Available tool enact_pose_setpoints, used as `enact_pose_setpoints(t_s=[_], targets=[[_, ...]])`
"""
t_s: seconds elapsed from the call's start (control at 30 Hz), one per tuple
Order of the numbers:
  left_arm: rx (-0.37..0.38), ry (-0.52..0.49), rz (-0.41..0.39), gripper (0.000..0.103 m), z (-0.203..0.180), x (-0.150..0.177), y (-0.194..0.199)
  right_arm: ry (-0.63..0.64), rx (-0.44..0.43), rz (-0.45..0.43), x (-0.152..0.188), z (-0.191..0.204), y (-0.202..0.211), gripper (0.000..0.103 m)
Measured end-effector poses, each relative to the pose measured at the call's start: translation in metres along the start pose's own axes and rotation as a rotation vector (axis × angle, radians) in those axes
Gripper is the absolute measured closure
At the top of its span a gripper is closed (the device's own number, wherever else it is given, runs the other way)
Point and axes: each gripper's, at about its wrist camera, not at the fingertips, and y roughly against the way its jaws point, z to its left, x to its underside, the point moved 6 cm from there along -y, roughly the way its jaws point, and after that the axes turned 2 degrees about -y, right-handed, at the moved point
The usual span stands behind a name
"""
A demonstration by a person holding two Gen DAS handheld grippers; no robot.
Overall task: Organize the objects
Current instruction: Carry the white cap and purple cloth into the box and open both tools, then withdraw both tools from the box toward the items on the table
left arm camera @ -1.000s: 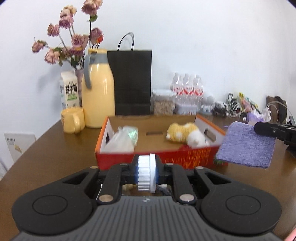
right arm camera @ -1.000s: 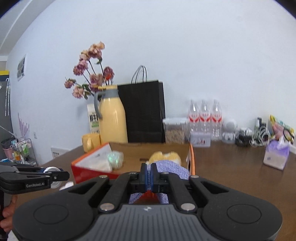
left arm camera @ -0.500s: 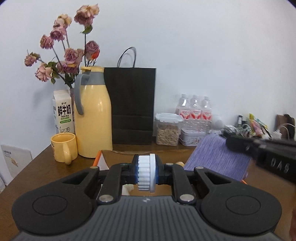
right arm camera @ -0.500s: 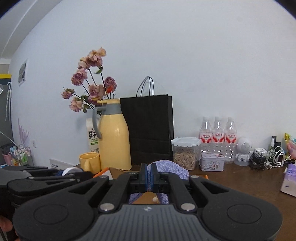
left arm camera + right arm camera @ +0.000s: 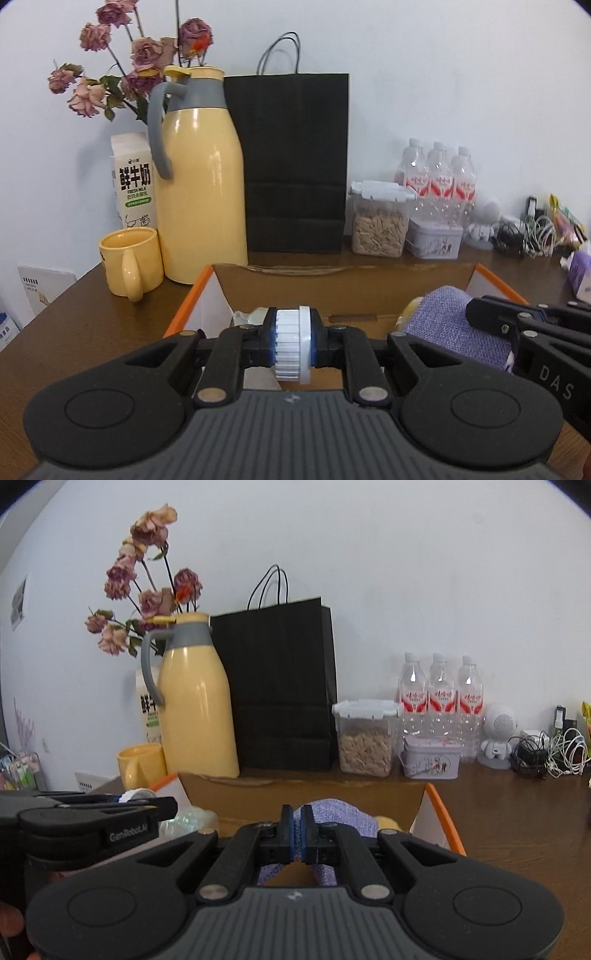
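Observation:
An open cardboard box with an orange rim (image 5: 192, 295) (image 5: 441, 812) lies just ahead of both grippers. My left gripper (image 5: 292, 343) is shut on a white ribbed round piece (image 5: 290, 354) and hangs over the box's left half. My right gripper (image 5: 297, 830) is shut on a purple woven cloth (image 5: 343, 812) (image 5: 443, 321), which droops over the box's right half. Under the cloth a yellow plush toy (image 5: 388, 821) peeks out. A crinkled plastic bag (image 5: 188, 819) lies in the left part of the box. Each gripper shows at the edge of the other's view.
Behind the box stand a yellow thermos jug (image 5: 201, 192), a yellow mug (image 5: 129, 262), a milk carton (image 5: 133, 184), dried roses (image 5: 147, 51), a black paper bag (image 5: 291, 162), a seed jar (image 5: 378, 225), a tin (image 5: 434, 242), water bottles (image 5: 439, 181) and tangled cables (image 5: 550, 751).
Both grippers have moved forward to the box with their loads. The jug, bag and jar loom larger. The purple cloth has come from the right to over the box's right half.

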Motion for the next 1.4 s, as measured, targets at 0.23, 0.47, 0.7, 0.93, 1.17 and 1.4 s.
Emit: enact_pose_setpoints(t_s=[0.23, 0.47, 0.7, 0.93, 1.17, 1.4], targets=[[-0.013, -0.036, -0.029, 0.085, -0.003, 0.006, 0.006, 0.029, 0.007, 0.077, 0.014, 0.004, -0.004, 0.097], [-0.07, -0.051, -0.107, 0.012, -0.001, 0.002, 0.021, 0.033, 0.054, 0.076, 0.018, 0.002, 0.0, 0.039], [-0.099, -0.022, -0.134, 0.0, 0.004, -0.001, 0.026, 0.03, 0.068, 0.028, 0.015, -0.001, 0.009, 0.0], [-0.098, -0.007, -0.143, 0.0, 0.006, -0.001, 0.029, 0.026, 0.077, 0.019, 0.013, -0.003, 0.012, 0.0], [-0.076, 0.005, -0.173, 0.0, 0.008, -0.009, 0.053, 0.038, 0.084, -0.033, 0.004, -0.002, 0.034, 0.0], [-0.044, 0.027, -0.194, 0.0, 0.015, -0.022, 0.088, 0.06, 0.066, -0.095, -0.012, 0.005, 0.072, 0.0]])
